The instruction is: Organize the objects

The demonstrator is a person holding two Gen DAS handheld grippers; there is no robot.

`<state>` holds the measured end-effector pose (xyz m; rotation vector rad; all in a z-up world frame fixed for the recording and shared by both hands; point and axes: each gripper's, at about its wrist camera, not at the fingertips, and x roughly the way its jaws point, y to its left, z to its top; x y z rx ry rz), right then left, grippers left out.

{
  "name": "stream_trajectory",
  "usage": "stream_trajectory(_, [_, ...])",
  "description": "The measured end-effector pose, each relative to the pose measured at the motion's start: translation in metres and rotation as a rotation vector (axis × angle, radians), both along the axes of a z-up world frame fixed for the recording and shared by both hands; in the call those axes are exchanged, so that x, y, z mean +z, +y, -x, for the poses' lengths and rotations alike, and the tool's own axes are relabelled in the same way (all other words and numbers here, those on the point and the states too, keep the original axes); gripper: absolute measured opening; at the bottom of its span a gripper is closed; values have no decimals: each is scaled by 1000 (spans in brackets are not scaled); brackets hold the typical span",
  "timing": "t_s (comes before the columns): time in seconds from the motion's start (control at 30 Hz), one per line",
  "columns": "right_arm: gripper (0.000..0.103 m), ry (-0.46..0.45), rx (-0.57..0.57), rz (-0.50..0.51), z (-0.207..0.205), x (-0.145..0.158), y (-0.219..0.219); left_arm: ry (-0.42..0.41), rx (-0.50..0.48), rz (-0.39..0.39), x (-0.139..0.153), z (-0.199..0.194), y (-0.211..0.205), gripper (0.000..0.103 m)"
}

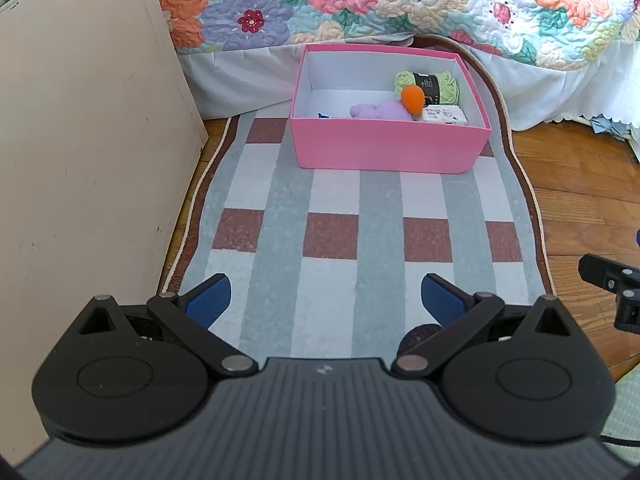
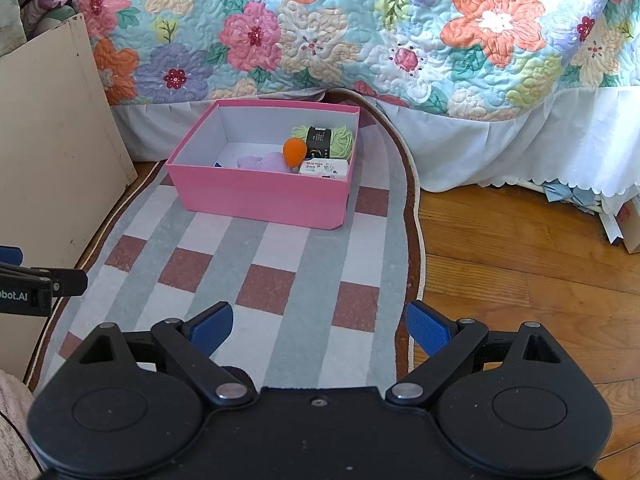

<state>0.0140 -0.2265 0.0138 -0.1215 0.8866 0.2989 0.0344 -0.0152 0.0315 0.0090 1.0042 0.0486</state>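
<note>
Nearest the cameras, the left gripper (image 1: 326, 300) hangs over the near end of the checked rug (image 1: 376, 208) with its blue-padded fingers (image 1: 210, 300) spread wide apart and nothing between them. The right gripper (image 2: 320, 328) is held the same way, its fingers (image 2: 428, 326) wide apart and empty, above the rug's near right edge where it meets the wooden floor (image 2: 520, 264). Each gripper shows at the edge of the other's view, so they are side by side. A small dark round thing (image 1: 420, 336) lies on the rug just under the left gripper's right finger; what it is cannot be told. A beige cabinet panel (image 1: 88, 152) stands along the rug's left edge. Farther on, at the far end of the rug, sits an open pink box (image 1: 384, 148) with a white inside. Its right half holds a skein of light green yarn (image 1: 426, 86) with a black label against the far right corner, an orange egg-shaped object (image 1: 413, 99) in front of the yarn, a pale purple soft item (image 1: 380, 111) left of the orange one, and a small white packet (image 1: 446, 115) by the near right wall. A bit of something blue (image 1: 323, 115) shows at the near wall. Behind the box hangs a flowered quilt (image 2: 360, 28) with a white skirt (image 2: 500, 140).
</note>
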Motion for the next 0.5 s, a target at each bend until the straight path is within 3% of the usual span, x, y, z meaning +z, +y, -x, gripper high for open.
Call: stream_trajectory(0.5, [96,2,17,12,-4,-1,-7,2,-2,0,1,0,-1,103])
